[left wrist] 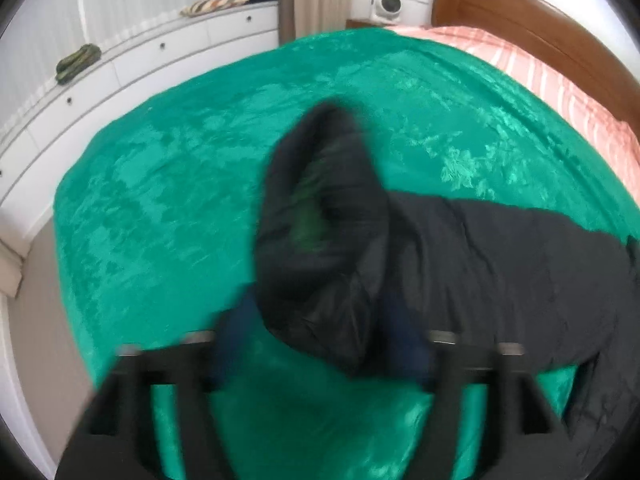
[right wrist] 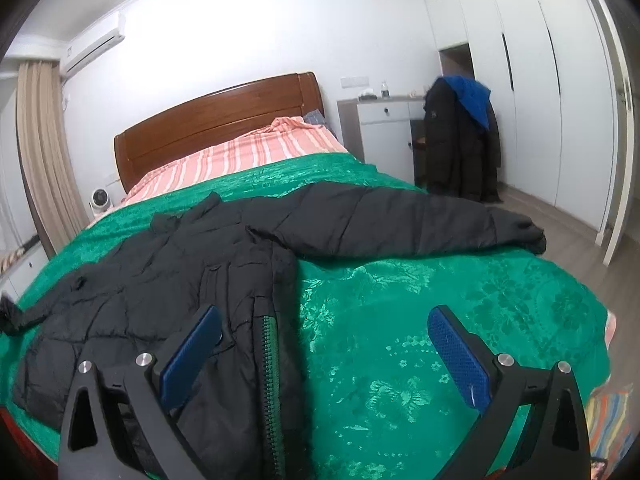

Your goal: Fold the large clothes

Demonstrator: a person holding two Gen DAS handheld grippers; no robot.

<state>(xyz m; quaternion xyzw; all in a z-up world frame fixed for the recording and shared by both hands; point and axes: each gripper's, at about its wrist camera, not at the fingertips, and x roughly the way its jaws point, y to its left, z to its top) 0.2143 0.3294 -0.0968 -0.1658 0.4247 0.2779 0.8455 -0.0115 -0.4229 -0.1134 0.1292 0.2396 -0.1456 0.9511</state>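
Your left gripper (left wrist: 324, 344) is clenched on a bunched fold of the black puffer jacket (right wrist: 168, 280), apparently a sleeve, which rises lifted and blurred between the blue pads; your right gripper (right wrist: 324, 352) is released, fingers spread wide, hovering above the jacket's zipper edge (right wrist: 268, 380) and touching nothing. The jacket lies spread on the green bedspread (right wrist: 400, 320), body toward the near left of the right wrist view, its other sleeve (right wrist: 400, 220) stretched out flat toward the far bed edge, cuff close to the drop.

The risks from here, as I judge them: the padded fabric is slick and springy, so the bunch in your left grip may slide out if you swing it fast; the blur suggests you are moving quickly; with only one side held, the body may drag and wrinkle across the satin cover rather than fold cleanly; the outstretched sleeve could slip over the bed edge if the whole coat shifts; your free right fingers could snag the zipper teeth if you close on them.

No brand, label or legible writing shows on the jacket or elsewhere; anything on the air conditioner (right wrist: 94, 46) is too small to read.
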